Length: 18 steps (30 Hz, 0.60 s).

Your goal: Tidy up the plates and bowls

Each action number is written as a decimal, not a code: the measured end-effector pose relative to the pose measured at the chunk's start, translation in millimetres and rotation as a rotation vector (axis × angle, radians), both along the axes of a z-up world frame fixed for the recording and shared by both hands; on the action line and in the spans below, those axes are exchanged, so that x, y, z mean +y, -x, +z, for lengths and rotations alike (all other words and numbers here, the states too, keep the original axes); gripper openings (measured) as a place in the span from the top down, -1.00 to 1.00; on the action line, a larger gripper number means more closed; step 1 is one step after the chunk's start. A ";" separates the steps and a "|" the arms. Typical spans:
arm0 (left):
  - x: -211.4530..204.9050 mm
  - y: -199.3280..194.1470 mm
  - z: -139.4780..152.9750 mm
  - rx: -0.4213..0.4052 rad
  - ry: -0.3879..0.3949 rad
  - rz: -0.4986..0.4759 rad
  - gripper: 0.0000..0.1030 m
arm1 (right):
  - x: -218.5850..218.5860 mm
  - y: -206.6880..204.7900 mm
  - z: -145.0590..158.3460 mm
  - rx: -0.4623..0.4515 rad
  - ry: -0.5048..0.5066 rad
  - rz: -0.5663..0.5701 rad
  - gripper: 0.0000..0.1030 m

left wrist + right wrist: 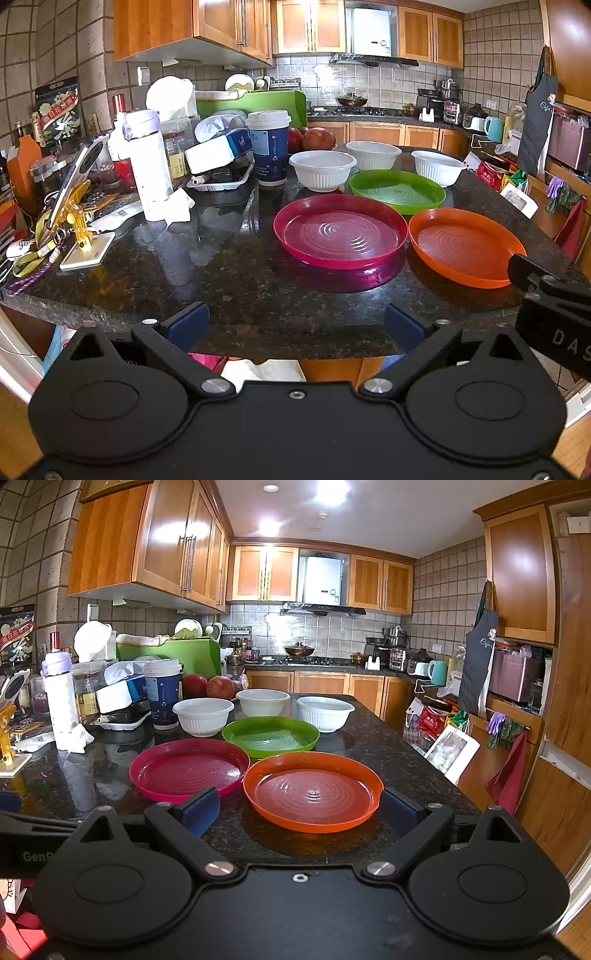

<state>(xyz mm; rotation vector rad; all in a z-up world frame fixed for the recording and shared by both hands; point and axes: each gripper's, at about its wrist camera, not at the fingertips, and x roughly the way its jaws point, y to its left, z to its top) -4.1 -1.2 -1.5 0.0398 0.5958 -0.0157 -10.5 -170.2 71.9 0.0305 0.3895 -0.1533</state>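
Note:
Three plates lie on the dark granite counter (pixel 240 280): a magenta plate (pixel 340 230) (pixel 188 770) at the front, an orange plate (pixel 463 245) (pixel 312 792) to its right, and a green plate (pixel 397 190) (pixel 271 736) behind them. Three white ribbed bowls stand in a row at the back: left bowl (pixel 322 170) (pixel 203 715), middle bowl (pixel 373 155) (pixel 263 701), right bowl (pixel 437 167) (pixel 325 712). My left gripper (pixel 297 326) is open over the counter's near edge, holding nothing. My right gripper (pixel 299 810) is open, its blue pads either side of the orange plate's near rim.
Clutter fills the counter's left side: a white bottle (pixel 149 164), a blue paper cup (pixel 269 147), a tissue pack (pixel 218 147), a phone on a yellow stand (pixel 74 206), a black tray (pixel 221 179). Red apples (pixel 208 686) sit behind the bowls. The counter drops off at right.

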 end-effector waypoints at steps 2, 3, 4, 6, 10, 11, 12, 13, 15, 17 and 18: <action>-0.1 0.3 0.1 -0.002 0.001 0.000 -0.93 | 1.5 1.1 0.5 -0.002 0.005 0.000 -0.90; 0.1 0.3 0.3 -0.006 0.003 0.000 -0.92 | 2.4 1.4 0.8 -0.004 0.007 0.001 -0.90; 0.9 0.7 0.2 -0.011 0.005 0.000 -0.89 | 1.7 0.8 0.6 -0.006 0.009 0.001 -0.90; 1.5 1.3 0.3 -0.021 0.004 0.000 -0.81 | 1.4 1.1 0.8 -0.011 0.012 -0.003 -0.90; 3.4 -1.1 0.3 -0.034 0.004 0.003 -0.81 | -1.0 -0.2 0.3 -0.019 0.012 -0.018 -0.89; 3.9 -1.8 0.3 -0.032 0.009 0.002 -0.81 | -1.3 -0.5 0.0 -0.022 0.014 -0.025 -0.90; 5.0 -3.1 0.5 -0.028 0.017 -0.002 -0.81 | -2.6 -1.4 -0.6 -0.022 0.017 -0.033 -0.89; 5.7 -4.5 0.6 -0.024 0.024 -0.008 -0.81 | -2.5 -3.0 -1.1 -0.016 0.018 -0.036 -0.89; 6.1 -6.8 1.1 -0.021 0.032 -0.012 -0.81 | -5.2 -7.5 -2.4 0.008 0.019 -0.031 -0.89; 4.2 -10.0 1.3 -0.026 0.029 -0.016 -0.81 | -7.5 -12.7 -3.9 0.028 0.016 -0.020 -0.89; 2.9 -12.3 1.4 -0.025 0.027 -0.017 -0.81 | -9.6 -15.9 -4.6 0.037 0.014 -0.015 -0.87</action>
